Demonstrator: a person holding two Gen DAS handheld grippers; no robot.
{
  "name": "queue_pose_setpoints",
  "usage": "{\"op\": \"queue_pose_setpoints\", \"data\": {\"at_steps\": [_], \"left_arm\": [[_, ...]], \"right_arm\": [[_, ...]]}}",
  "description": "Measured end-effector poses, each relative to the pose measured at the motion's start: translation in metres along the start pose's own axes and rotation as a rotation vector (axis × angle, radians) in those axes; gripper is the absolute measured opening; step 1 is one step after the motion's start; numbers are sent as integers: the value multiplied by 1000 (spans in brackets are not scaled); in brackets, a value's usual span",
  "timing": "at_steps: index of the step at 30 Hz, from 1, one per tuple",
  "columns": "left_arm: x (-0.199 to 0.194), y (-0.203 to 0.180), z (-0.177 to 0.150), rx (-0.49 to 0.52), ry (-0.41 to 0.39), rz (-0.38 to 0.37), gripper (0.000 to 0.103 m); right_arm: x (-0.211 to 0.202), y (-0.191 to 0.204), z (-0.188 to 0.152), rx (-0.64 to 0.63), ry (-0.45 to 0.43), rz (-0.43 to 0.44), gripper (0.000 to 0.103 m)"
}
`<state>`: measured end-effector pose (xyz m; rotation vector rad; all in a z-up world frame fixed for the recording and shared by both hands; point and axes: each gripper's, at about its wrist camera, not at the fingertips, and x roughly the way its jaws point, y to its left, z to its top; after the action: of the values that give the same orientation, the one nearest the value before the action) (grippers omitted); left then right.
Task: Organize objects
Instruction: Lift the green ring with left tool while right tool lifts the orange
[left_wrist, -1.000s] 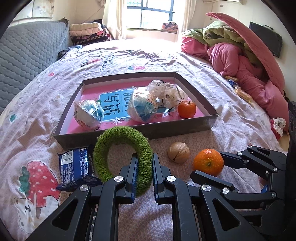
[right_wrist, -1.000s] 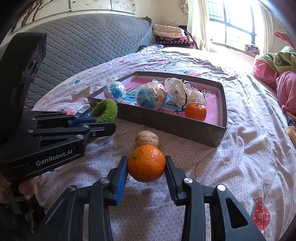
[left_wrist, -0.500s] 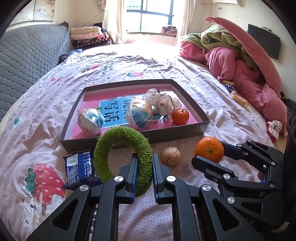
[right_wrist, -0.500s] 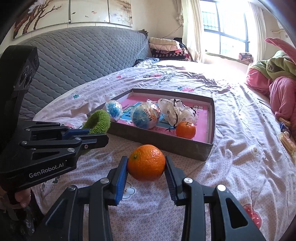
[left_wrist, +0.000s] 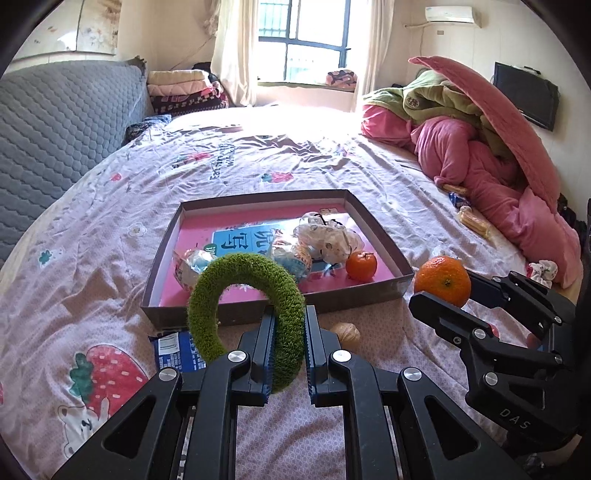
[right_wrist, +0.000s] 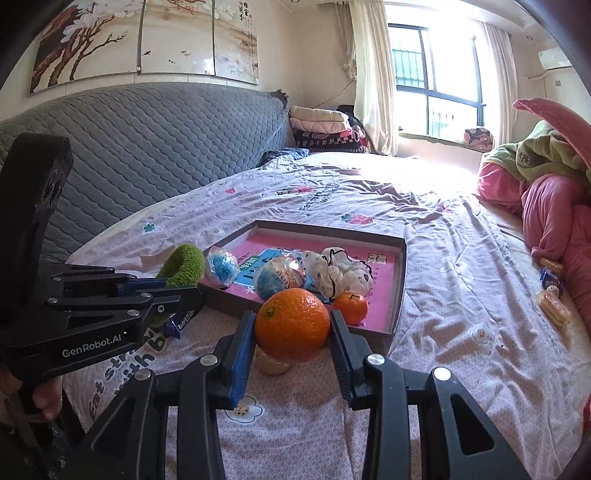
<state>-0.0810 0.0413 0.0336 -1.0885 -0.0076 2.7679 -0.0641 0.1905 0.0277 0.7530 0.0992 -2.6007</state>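
Both claws grip cargo: left claw (left_wrist: 288, 354) the green ring (left_wrist: 247, 299), right claw (right_wrist: 291, 350) the orange (right_wrist: 291, 323); the box (left_wrist: 373, 221) lies straight ahead, near edge closest.

left gripper (left_wrist: 288, 350) fingers clamped, right gripper (right_wrist: 291, 354) gripping

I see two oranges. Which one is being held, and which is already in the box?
The bigger orange is clamped in the right gripper, above the bedsheet. The smaller orange lies inside the box, near its front corner, untouched.
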Motion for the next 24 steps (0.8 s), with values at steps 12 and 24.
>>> {"op": "queue_pose_setpoints", "data": {"at_steps": [12, 24], "left_arm": [[-15, 25, 37, -11, -65, 37, 14], [-11, 50, 76, -1, -96, 95, 14]], "right_arm": [[-6, -7, 19, -5, -39, -26, 39], [-3, -14, 54, -13, -79, -44, 39]]}}
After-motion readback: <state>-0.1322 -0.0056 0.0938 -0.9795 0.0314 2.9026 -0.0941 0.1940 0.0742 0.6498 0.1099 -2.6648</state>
